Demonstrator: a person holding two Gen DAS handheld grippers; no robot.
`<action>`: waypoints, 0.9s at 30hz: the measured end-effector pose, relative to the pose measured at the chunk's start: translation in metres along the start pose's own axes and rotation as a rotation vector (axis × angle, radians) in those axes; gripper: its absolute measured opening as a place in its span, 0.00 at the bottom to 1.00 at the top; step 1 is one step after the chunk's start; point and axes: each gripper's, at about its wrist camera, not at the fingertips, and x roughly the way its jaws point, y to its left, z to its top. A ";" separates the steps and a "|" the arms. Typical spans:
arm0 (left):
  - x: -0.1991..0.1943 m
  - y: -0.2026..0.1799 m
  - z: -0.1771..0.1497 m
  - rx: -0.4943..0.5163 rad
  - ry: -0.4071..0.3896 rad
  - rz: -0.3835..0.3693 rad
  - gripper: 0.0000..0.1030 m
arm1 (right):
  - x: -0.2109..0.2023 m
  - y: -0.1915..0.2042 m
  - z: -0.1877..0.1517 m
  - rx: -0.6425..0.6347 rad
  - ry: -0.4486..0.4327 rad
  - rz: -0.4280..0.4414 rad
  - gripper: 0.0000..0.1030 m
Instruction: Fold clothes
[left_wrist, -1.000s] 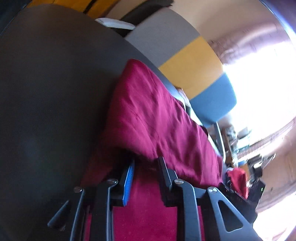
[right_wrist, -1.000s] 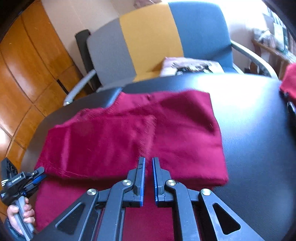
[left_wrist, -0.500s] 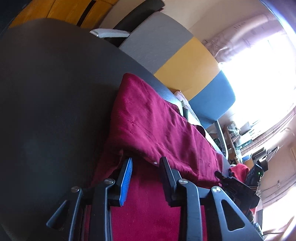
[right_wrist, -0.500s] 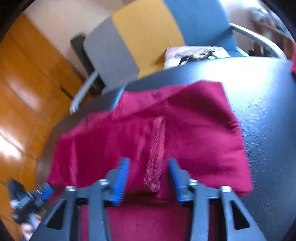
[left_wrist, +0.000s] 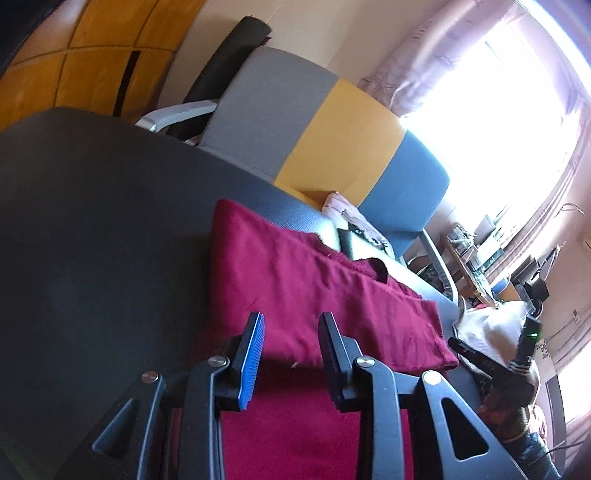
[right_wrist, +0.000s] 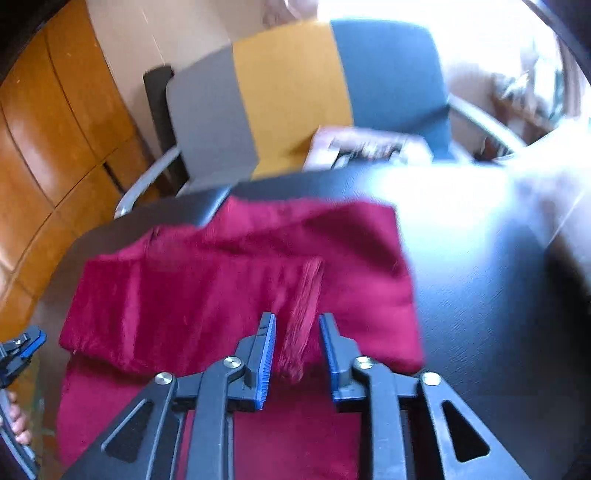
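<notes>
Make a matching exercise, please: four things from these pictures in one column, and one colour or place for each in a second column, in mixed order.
Things:
1. garment
2. table
3. chair
4. cabinet

Descriptions:
A. grey, yellow and blue panels
B. black top
C. orange-brown wood, at the wall
D. dark red, lying folded on the table

Pairs: 1-D, 2-B, 3-A, 4-C

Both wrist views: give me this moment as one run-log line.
garment: maroon cloth folded on dark table | left gripper: open, empty | right gripper: opening, raised cloth ridge between jaws
</notes>
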 end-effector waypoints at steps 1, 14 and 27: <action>0.000 -0.001 0.003 0.004 0.000 -0.003 0.29 | -0.005 0.008 0.004 -0.017 -0.019 0.029 0.28; 0.058 0.005 -0.041 0.091 0.095 0.099 0.28 | 0.046 0.054 -0.037 -0.233 0.021 -0.027 0.45; 0.068 0.022 0.002 -0.011 0.058 -0.035 0.27 | 0.071 0.039 -0.017 -0.157 0.009 0.002 0.51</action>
